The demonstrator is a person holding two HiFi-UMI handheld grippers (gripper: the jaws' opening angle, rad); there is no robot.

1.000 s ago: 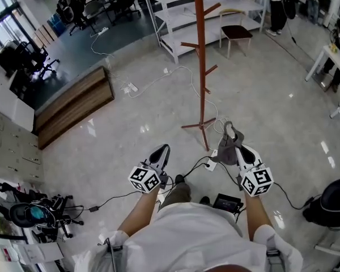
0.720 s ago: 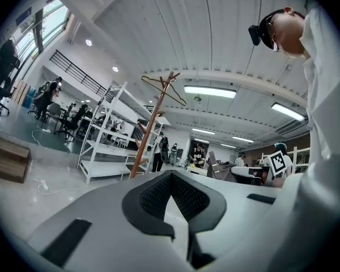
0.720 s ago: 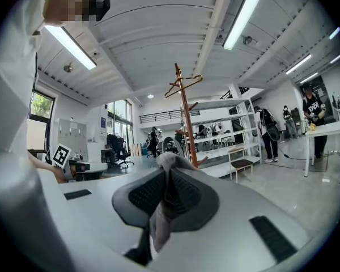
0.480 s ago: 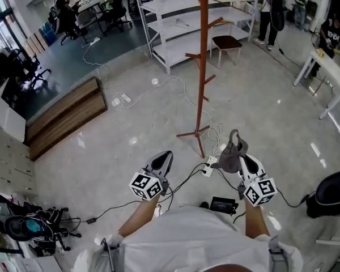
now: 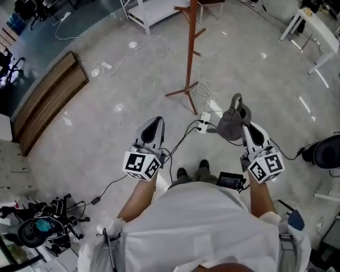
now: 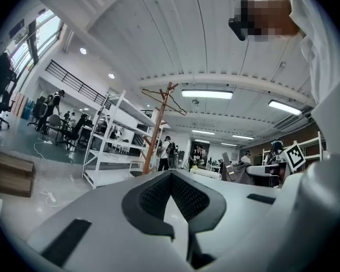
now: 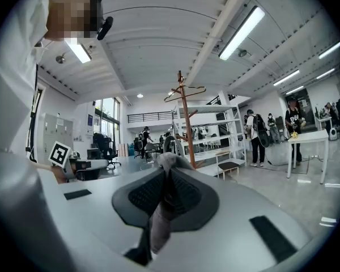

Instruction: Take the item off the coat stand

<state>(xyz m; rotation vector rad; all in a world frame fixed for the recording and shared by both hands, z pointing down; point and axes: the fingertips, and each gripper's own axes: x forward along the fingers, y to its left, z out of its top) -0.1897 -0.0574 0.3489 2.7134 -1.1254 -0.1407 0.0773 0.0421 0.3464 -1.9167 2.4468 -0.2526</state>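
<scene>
Open office-lab — shelving (image 6: 109,146), desk chairs (image 7: 105,146)

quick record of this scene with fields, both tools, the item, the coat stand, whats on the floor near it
left tool: shut, nothing between its jaws
right tool: shut on the grey fabric item
grey fabric item: clamped at the right tool's tip, apart from the stand, strap loop sticking up
coat stand: upright on the floor ahead; pegs seen in the head view bare; hanger at its top
power strip: on the floor between the stand's base and the person's feet, cables attached
task status: item already off the stand
</scene>
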